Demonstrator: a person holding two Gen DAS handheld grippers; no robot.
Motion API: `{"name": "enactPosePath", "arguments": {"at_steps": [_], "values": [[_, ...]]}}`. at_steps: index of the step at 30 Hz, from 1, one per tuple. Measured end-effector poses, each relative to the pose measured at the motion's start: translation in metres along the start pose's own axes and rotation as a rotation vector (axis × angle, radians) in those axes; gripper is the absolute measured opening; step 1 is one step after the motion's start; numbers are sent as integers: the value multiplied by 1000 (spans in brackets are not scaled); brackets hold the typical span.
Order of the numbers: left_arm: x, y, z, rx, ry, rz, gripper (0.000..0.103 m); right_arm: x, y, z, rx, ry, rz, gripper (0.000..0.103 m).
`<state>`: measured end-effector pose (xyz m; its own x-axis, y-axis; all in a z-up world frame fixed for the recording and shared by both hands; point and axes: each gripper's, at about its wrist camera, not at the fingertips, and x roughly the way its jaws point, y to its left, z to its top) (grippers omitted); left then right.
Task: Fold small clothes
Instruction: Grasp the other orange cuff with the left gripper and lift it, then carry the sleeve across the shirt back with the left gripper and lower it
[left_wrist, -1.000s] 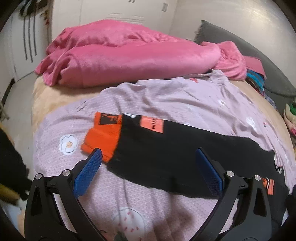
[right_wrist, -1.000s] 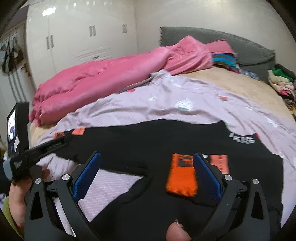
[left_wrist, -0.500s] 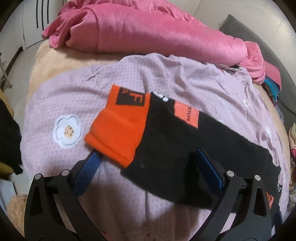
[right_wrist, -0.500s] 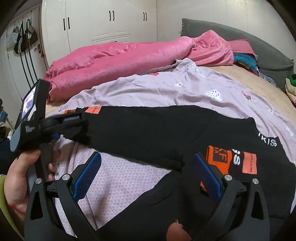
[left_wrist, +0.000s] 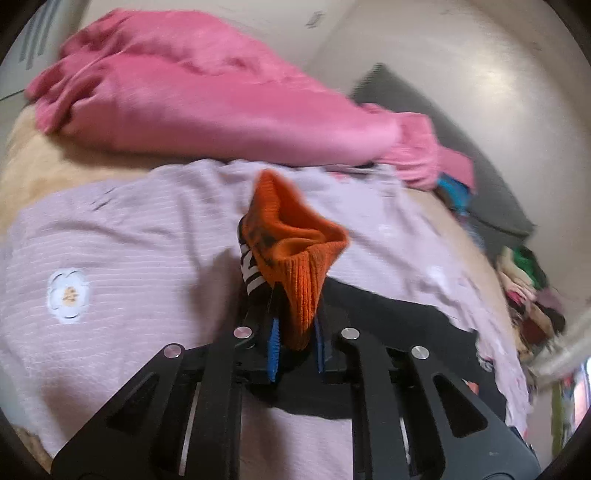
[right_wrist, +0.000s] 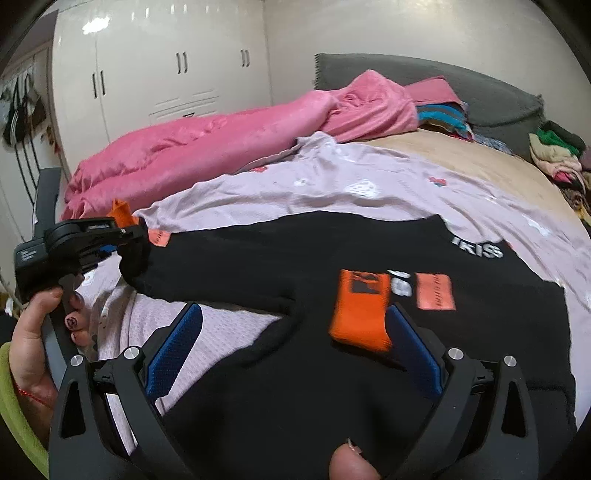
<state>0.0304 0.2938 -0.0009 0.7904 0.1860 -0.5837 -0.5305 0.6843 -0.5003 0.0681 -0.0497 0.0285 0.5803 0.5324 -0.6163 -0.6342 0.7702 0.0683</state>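
Note:
A black sweater (right_wrist: 295, 258) with orange cuffs lies spread on a lilac sheet (right_wrist: 332, 192). My left gripper (left_wrist: 295, 332) has its jaws closing on the left sleeve's orange cuff (left_wrist: 295, 251), and the blue pads (left_wrist: 273, 343) press the knit, which bunches up above them. In the right wrist view the left gripper (right_wrist: 125, 229) holds that cuff (right_wrist: 122, 214) lifted at the sweater's left end. My right gripper (right_wrist: 291, 332) hangs open over the sweater's near part. The other orange cuff (right_wrist: 360, 306) lies flat just inside its right finger (right_wrist: 413, 354).
A pink blanket (right_wrist: 207, 147) is heaped along the far side of the bed. A grey cushion (right_wrist: 461, 92) and piled clothes (right_wrist: 554, 155) sit at the far right. White wardrobes (right_wrist: 166, 74) stand behind. A person's hand (right_wrist: 33, 332) grips the left tool.
The left gripper went from wide open above the orange cuff to shut on it, and the cuff now stands bunched and raised. The right gripper moved closer to the other cuff.

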Motion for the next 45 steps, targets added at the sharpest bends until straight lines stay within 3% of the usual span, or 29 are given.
{"name": "enactPosePath", "arguments": {"at_steps": [9, 24, 36, 45], "values": [[-31, -61, -10, 145, -62, -118, 5, -44, -66, -18, 137, -42, -102, 99], [-45, -140, -30, 274, -49, -229, 5, -99, -139, -39, 338, -138, -196, 98], [-38, -209, -67, 417, 9, -305, 4, -129, -182, -55, 453, -192, -231, 98], [-18, -244, -104, 525, 121, -345, 5, -142, -215, -70, 551, -214, -262, 98]]}}
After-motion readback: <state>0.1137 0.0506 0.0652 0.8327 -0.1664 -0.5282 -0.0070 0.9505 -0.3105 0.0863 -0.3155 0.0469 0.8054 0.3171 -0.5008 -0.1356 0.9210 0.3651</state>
